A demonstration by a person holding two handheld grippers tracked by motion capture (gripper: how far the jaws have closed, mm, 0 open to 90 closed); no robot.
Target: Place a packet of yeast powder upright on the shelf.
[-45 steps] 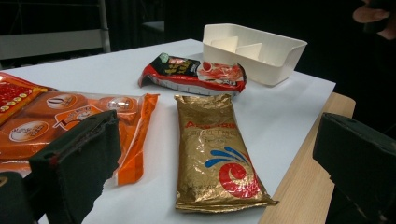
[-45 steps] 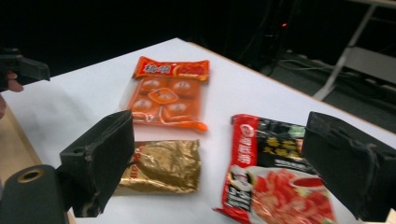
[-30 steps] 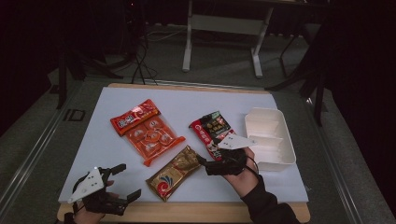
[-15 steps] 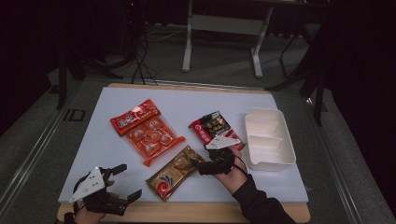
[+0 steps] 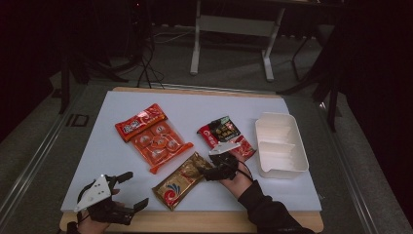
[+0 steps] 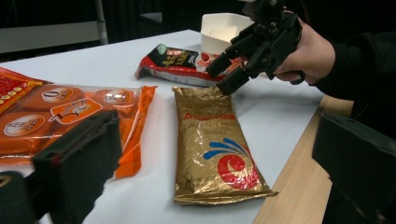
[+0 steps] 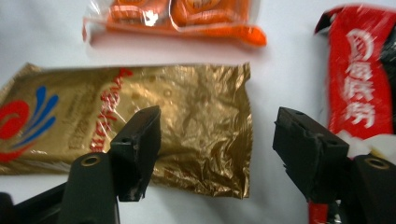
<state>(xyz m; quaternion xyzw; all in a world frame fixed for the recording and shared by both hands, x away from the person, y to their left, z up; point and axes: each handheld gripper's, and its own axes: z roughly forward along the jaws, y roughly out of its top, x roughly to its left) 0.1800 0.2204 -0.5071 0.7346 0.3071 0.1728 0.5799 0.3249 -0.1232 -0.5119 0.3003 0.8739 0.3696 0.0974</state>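
Gold foil snack packet point(image 5: 183, 179) lies flat on the white table point(image 5: 97, 141), its long axis running away from the right tool point(image 7: 217, 154), whose jaws, just closing, straddle its crinkled end without gripping. The left tool point(image 5: 119, 195) rests open, farther off.
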